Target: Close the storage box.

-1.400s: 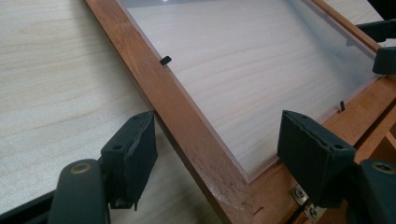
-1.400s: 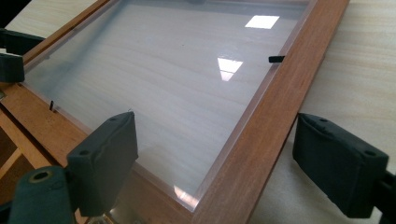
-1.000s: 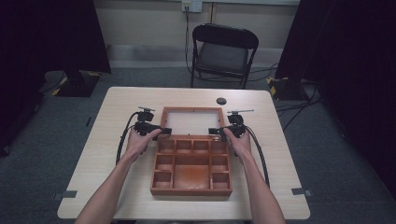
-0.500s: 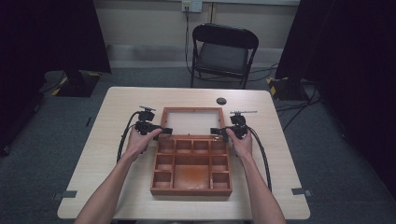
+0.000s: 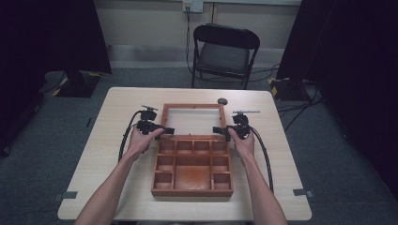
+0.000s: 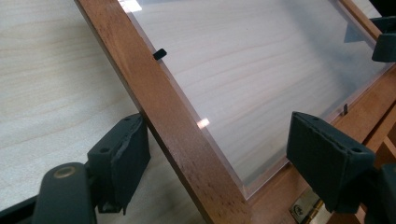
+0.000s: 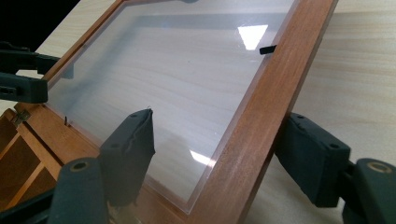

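Wooden box (image 5: 192, 166) sits mid-tabletop, lid (image 5: 192, 119) swung fully open and lying flat on the far side, clear pane facing up, hinged to the box's far edge. Box interior: small compartments around one larger one.

Left hand-held gripper (image 5: 165, 131) straddles the lid's left wooden rail (image 6: 173, 116); jaws have just been opening, a gap shows on both sides, no pad pressing. Right hand-held gripper (image 5: 218, 130) straddles the right rail (image 7: 261, 112); jaws have just been closing, outer pad close to the wood, inner pad over the pane, contact not clear, so not a confirmed grip.

Tabletop (image 5: 117, 112): pale wood-grain, small dark round object (image 5: 222, 101) near the far edge. Beyond it, a black folding chair (image 5: 224, 54) on grey carpet, cables (image 5: 300, 101) trailing right, dark curtains (image 5: 56, 37) both sides, wall outlet (image 5: 192, 5) behind.
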A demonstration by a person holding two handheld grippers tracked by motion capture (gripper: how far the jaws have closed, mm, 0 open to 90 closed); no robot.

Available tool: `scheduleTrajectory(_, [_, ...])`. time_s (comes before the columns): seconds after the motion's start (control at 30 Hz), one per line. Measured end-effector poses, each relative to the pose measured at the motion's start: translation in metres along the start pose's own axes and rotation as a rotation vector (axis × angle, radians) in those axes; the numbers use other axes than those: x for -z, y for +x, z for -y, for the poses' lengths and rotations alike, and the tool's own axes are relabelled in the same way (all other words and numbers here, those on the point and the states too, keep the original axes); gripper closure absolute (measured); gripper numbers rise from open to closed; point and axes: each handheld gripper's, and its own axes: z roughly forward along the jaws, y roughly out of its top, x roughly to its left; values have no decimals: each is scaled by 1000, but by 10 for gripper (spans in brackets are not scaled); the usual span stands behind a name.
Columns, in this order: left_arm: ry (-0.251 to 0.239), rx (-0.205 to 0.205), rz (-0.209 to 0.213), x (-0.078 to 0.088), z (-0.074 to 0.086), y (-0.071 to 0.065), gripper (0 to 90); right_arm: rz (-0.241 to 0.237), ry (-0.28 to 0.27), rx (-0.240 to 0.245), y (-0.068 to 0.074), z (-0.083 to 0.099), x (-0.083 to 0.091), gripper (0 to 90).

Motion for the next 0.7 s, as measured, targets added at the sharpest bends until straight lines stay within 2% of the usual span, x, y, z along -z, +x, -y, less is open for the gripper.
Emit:
scheduleTrajectory(0.3, [-14, -22, 8, 2, -1, -2, 242, 16, -24, 20, 2, -2, 5, 340])
scheduleTrajectory(0.5, [-35, -62, -34, 6, -2, -9, 259, 33, -37, 41, 6, -4, 10, 375])
scheduleTrajectory(0.57, [-44, -62, -37, 8, -2, -10, 290, 34, -39, 44, 6, -5, 11, 377])
scheduleTrajectory(0.7, [-64, -87, -52, 14, -4, -12, 342, 30, -62, 57, 10, -8, 18, 376])
